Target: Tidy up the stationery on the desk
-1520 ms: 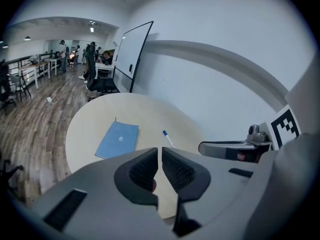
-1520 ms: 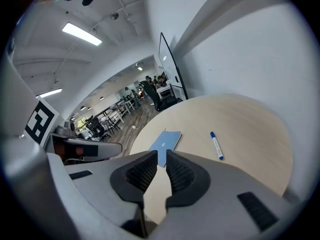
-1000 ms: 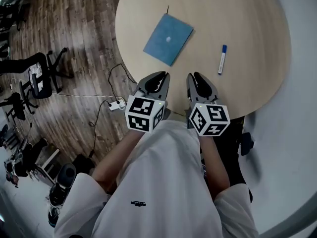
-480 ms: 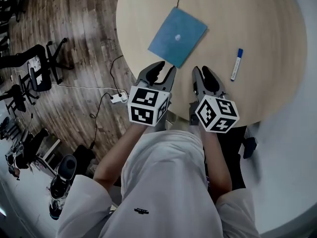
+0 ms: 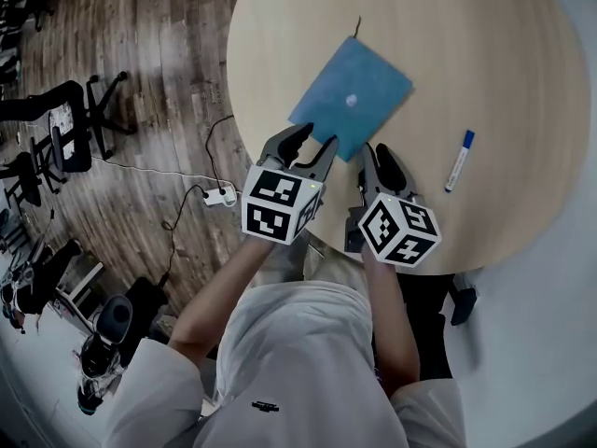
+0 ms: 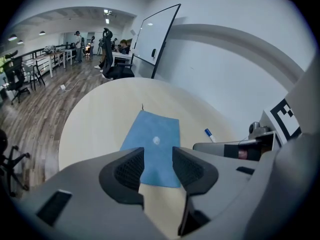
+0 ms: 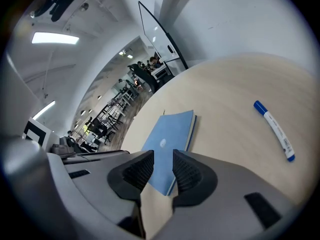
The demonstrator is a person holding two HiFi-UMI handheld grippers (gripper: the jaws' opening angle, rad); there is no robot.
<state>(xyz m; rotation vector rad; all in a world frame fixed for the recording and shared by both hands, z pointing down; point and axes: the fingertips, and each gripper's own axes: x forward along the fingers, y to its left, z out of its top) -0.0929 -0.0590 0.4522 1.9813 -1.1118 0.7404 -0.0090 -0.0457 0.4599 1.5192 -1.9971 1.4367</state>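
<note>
A blue notebook lies closed on the round pale wooden table, with a small white spot on its cover. A white marker with a blue cap lies to its right. My left gripper is open, its tips at the notebook's near corner and nothing between them. My right gripper is open with a narrower gap, just right of that corner and left of the marker. In the left gripper view the notebook shows ahead past the left gripper. The right gripper view shows the right gripper, the notebook and the marker.
The table's near edge runs under both grippers. A wooden floor on the left holds a power strip with cable and office chairs. A whiteboard leans on the wall behind the table.
Both grippers have moved forward over the table edge toward the notebook. The left one's tips now reach its near corner. Notebook and marker lie as before.
</note>
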